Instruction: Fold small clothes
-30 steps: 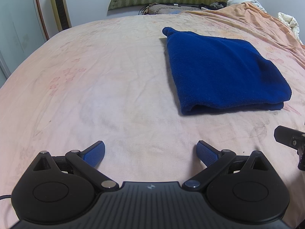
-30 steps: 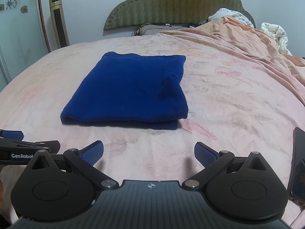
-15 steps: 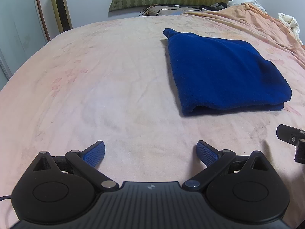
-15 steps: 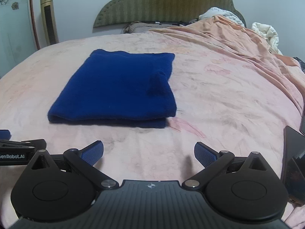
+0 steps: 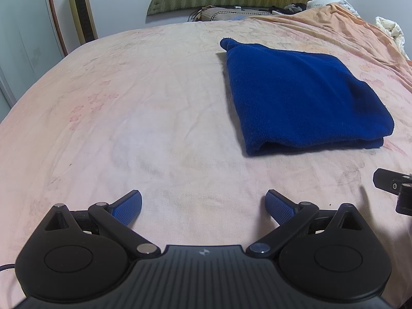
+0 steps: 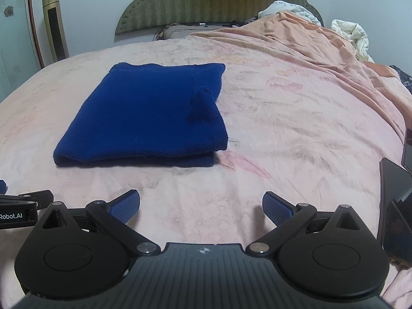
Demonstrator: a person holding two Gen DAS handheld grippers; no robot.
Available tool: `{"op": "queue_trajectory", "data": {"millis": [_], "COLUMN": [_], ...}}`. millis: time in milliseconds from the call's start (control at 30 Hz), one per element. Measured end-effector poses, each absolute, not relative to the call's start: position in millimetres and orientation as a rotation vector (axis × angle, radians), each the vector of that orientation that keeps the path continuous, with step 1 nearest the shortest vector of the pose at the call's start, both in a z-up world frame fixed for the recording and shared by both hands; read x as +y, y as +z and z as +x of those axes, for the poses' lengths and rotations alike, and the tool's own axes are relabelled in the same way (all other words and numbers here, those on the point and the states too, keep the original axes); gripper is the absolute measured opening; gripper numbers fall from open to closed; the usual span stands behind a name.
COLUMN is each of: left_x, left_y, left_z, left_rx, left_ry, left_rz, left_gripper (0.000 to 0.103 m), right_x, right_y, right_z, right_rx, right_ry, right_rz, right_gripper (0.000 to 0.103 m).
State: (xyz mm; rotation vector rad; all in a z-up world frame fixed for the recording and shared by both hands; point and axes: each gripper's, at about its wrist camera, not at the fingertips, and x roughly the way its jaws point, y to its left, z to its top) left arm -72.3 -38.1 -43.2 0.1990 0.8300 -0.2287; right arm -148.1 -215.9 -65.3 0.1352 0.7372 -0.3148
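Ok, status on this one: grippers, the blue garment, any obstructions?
Left gripper open, empty. Right gripper open, empty. Blue garment folded flat on bed, untouched. Nothing between grippers and garment.

Pink floral bedsheet point(image 5: 128, 118) spread flat; green headboard point(image 6: 211, 2) behind; gold tower fan point(image 5: 80, 7) stood at left wall.

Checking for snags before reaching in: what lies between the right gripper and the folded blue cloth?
Only bare pink bedsheet. In the right wrist view, nothing sits between the open right gripper and the folded blue cloth.
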Motion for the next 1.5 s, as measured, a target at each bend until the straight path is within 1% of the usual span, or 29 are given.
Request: {"op": "queue_trajectory", "data": {"millis": [1500], "left_x": [-40.2], "left_y": [-44.7], "left_z": [-75.6], "left_rx": [0.822], "left_ry": [-0.237], "left_rz": [0.226], "left_gripper": [0.103], "right_x": [-207.7], "right_y": [-67.3], "right_z": [-146.4], "right_rx": [0.743], "right_ry": [-0.285], "right_rz": [0.052], "right_gripper": [0.103]}}
